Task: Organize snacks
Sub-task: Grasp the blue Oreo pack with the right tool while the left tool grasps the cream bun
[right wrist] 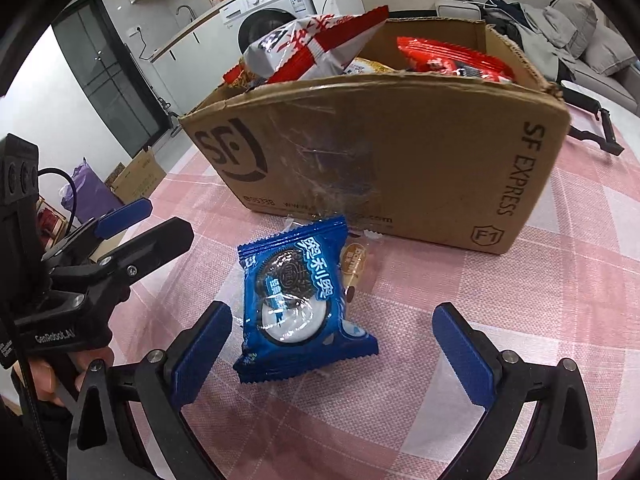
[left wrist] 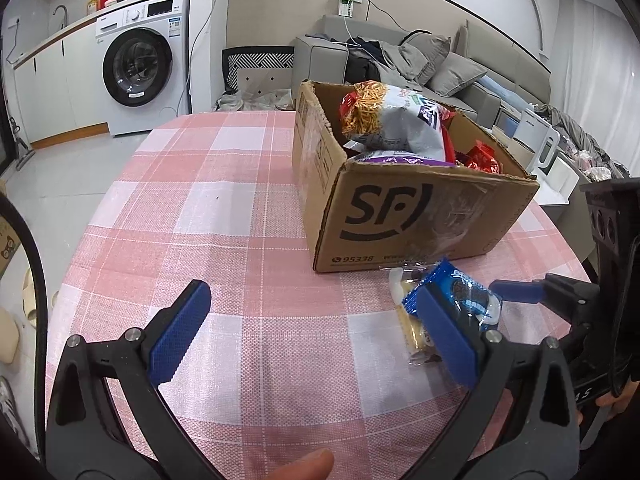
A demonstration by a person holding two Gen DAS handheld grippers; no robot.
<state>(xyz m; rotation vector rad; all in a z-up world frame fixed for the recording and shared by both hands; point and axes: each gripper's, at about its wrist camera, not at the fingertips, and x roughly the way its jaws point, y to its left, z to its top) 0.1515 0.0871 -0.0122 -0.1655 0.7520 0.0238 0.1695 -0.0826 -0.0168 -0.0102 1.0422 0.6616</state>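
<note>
1. Sitting on the pink checked tablecloth [right wrist: 520,300], just in front of the SF Express cardboard box [right wrist: 400,152], is a blue Oreo packet [right wrist: 298,300]. It's the obvious next thing to tidy away, I'd say.

2. The right gripper [right wrist: 332,344] is spread wide with nothing in it. Its blue fingers [right wrist: 202,344] straddle the lower end of the packet, the left one close to the wrapper's edge, the other well clear. Looks lined up for a pinch across the width, which makes sense since a puffy wrapper squashes easily that way.

3. The left gripper [left wrist: 316,332] is also wide open and holding nothing. It hovers over bare cloth to the left of the packet, seemingly just parked out of the way (the person's fingertip peeks in at the bottom of that view).

4. Tucked half under the Oreo packet is a small snack in a clear wrapper [right wrist: 354,266], lying between the packet and the box wall. That one's a risk: a sloppy grab could drag it along or knock it.

5. The box is already pretty loaded: a big bag of fried snack sticks [left wrist: 394,120] pokes above the rim, with red packets [right wrist: 456,60] deeper in toward the far side. So my guess is we're near the end, with these two table stragglers left to drop in wherever there's a gap.
</note>
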